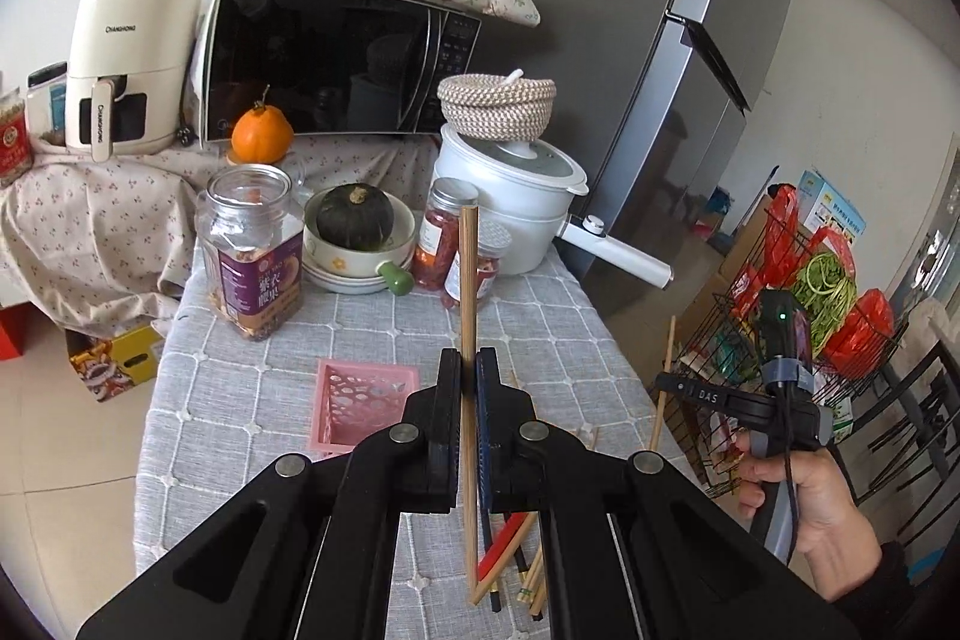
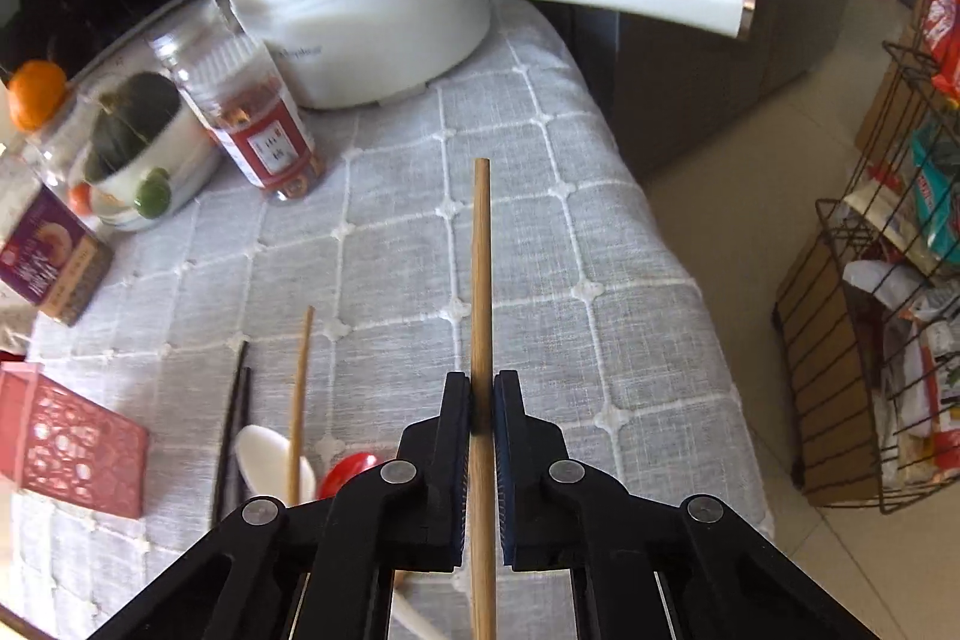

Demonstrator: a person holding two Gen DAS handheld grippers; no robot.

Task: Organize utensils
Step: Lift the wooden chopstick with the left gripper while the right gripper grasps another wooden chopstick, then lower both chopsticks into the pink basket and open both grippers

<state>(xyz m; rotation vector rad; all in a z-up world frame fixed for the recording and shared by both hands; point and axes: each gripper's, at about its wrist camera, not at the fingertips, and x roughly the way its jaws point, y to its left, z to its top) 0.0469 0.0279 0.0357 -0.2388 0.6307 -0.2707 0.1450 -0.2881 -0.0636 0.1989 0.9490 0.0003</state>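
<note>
both claws pinching a chopstick each

black fingers of the left gripper [image 1: 469,370] fill the bottom of its view, jaws nearly together and clamped on a wooden chopstick [image 1: 468,292] that stands upright between them, sticking out well past the tips and down below them too. just behind and under that claw there's a loose pile of utensils [image 1: 510,568] on the grey checked tablecloth [image 1: 372,334], wooden sticks, dark ones and something red. a pink slotted basket [image 1: 360,400] sits just left of the fingertips on the cloth.

right gripper [image 2: 482,394] is the same deal, jaws squeezed narrow on a second chopstick [image 2: 481,268] running straight ahead out past the tips. off to its left on the cloth: a white spoon [image 2: 270,454] with a wooden stick lying across it, a red spoon [image 2: 351,466] right beside the claw, two dark chopsticks [image 2: 231,430], and the pink basket further left.

farther ahead of both claws are a white pot [image 2: 360,16], jars and a green squash [image 1: 355,215] in a bowl.
</note>
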